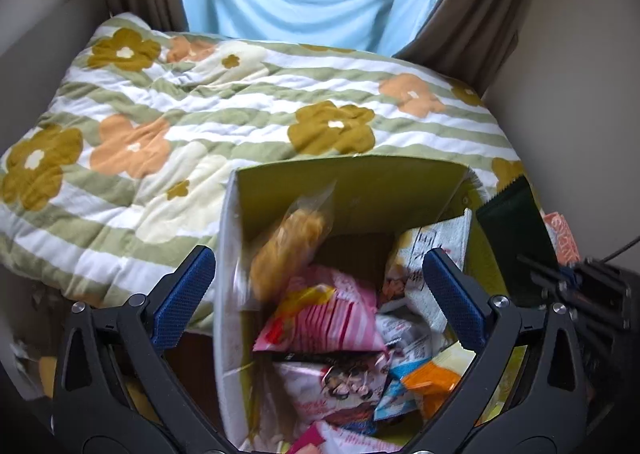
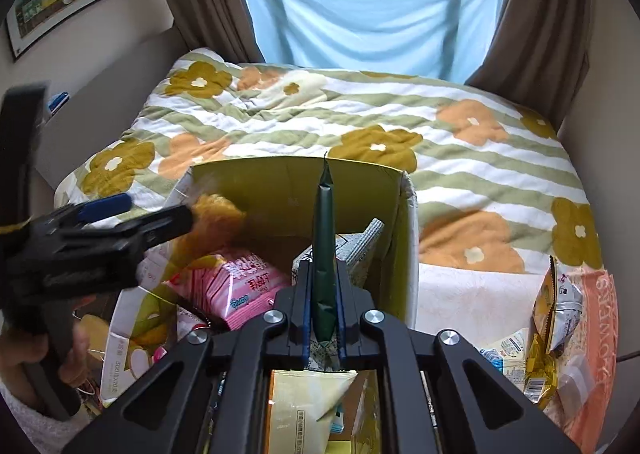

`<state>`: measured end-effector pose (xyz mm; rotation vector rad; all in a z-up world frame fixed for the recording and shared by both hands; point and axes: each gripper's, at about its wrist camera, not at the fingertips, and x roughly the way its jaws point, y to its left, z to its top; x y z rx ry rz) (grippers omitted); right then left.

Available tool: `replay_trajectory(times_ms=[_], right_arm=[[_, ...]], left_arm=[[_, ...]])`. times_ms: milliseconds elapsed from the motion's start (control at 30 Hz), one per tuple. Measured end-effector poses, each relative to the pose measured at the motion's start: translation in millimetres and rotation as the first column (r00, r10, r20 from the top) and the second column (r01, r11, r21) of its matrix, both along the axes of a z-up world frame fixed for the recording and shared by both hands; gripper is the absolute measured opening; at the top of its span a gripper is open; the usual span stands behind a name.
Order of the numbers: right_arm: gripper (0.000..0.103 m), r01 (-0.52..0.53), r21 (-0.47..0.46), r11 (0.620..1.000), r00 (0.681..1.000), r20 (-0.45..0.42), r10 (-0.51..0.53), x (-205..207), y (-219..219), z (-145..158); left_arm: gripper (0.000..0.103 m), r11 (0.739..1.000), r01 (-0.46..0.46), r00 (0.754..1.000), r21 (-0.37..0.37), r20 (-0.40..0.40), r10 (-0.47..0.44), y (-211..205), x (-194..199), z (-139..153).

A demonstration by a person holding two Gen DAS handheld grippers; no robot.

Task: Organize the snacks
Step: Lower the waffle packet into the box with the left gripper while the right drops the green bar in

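Note:
A yellow-green cardboard box (image 1: 360, 181) stands in front of the bed and holds several snack packs. My left gripper (image 1: 320, 286) is open above the box; a clear bag of golden snacks (image 1: 288, 242) is blurred between its fingers over a pink striped pack (image 1: 332, 314). My right gripper (image 2: 323, 294) is shut on a dark green packet (image 2: 324, 238), held upright edge-on over the box (image 2: 288, 189). The green packet also shows in the left wrist view (image 1: 516, 238) at the right. The left gripper (image 2: 132, 221) shows at the left in the right wrist view, beside the golden snack (image 2: 216, 209).
A flowered striped quilt (image 1: 240, 105) covers the bed behind the box. Loose snack packets (image 2: 552, 318) and an orange "FLOWERS" item (image 2: 596, 326) lie at the right. Curtains and a blue cloth hang at the window. A white bag (image 2: 120, 342) sits at the left.

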<state>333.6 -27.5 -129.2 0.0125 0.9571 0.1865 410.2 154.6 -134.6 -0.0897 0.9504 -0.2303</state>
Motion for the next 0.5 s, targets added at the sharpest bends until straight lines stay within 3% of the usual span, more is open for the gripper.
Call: replay_trajectory(times_ms=[233, 500], right_arm=[[0.009, -0.027, -0.024, 0.999, 0.999, -0.023, 0.026, 13, 15, -1], [0.009, -0.104, 0.006, 0.995, 0.993, -0.049, 0.104, 28, 40, -6]], left_arm=[[0.103, 0.999, 0.008, 0.999, -0.049, -0.038, -0.010, 11, -28, -13], [0.103, 1.000, -0.013, 0.998, -0.012, -0.057, 0.013, 15, -48, -18]])
